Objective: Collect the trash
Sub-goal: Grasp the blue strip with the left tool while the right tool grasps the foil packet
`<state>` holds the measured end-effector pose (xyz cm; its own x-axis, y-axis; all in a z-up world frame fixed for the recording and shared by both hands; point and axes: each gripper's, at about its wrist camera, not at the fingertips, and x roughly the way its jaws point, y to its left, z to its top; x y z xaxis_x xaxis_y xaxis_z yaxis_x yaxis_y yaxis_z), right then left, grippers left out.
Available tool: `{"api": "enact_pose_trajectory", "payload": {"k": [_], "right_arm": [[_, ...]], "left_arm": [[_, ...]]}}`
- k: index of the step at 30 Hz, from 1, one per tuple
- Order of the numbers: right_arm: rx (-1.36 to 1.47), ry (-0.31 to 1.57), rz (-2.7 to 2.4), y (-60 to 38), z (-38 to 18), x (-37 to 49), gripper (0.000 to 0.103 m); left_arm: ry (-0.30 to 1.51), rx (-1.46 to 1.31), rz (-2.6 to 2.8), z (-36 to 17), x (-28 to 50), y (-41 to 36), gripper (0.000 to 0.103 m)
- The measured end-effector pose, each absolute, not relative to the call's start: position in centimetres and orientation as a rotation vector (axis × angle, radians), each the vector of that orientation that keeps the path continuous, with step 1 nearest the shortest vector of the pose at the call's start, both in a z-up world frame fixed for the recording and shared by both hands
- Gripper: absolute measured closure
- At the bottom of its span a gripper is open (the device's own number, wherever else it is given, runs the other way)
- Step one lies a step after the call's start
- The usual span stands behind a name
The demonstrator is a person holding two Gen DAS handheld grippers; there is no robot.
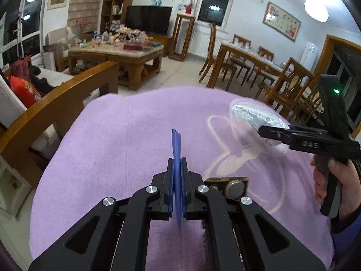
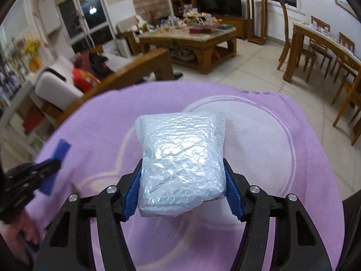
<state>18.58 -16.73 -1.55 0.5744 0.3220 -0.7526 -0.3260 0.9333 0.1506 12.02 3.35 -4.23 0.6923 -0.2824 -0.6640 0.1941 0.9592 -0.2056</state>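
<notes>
1. Work surface: a purple cloth (image 1: 112, 146) with a pale printed outline covers the table. It lies beneath both tools. No bin or bag for the trash shows in either view, so the direction of the drop-off cannot be told.

2. Right gripper (image 2: 181, 194): jaws held wide and clamped on the two sides of a white bubble-wrap packet (image 2: 180, 158). The packet's long axis runs forward along the fingers, away from the camera. In the left wrist view it appears raised off the cloth at the right side, projecting left of the tool.

3. Left gripper (image 1: 177, 180): jaws brought nearly together, pinching a thin blue sheet scrap (image 1: 176, 149). The scrap stands on edge between the pads, its long axis running forward and upward, with a further length hanging below the jaws.

4. Loose item: a small black-and-gold packet (image 1: 230, 186) lies flat on the cloth just right of the left gripper's fingers, partly hidden behind them. It is nearer the left tool than the right; its long axis runs crosswise.

5. Judgement: both tools are loaded, so neither can take the small packet until one is emptied. The left tool is nearer it.
</notes>
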Motion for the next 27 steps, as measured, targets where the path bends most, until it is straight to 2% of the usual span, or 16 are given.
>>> {"api": "enact_pose_trajectory", "payload": {"k": [8,14,27], "right_arm": [[0.148,0.728,0.482,-21.9,4.0,10.7,0.040],[0.267,0.645,0.487,-28.9,6.6,5.4,0.040],[0.378,0.506,0.275,-47.8,8.3,-4.7,0.039]], "left_arm": [[0.622,-0.133,-0.391,0.0,8.4,0.3,0.097],[0.533,-0.049,-0.495,3.7,5.4,-6.4,0.097],[0.486,0.072,-0.728,5.0,3.1,-21.3,0.097]]}}
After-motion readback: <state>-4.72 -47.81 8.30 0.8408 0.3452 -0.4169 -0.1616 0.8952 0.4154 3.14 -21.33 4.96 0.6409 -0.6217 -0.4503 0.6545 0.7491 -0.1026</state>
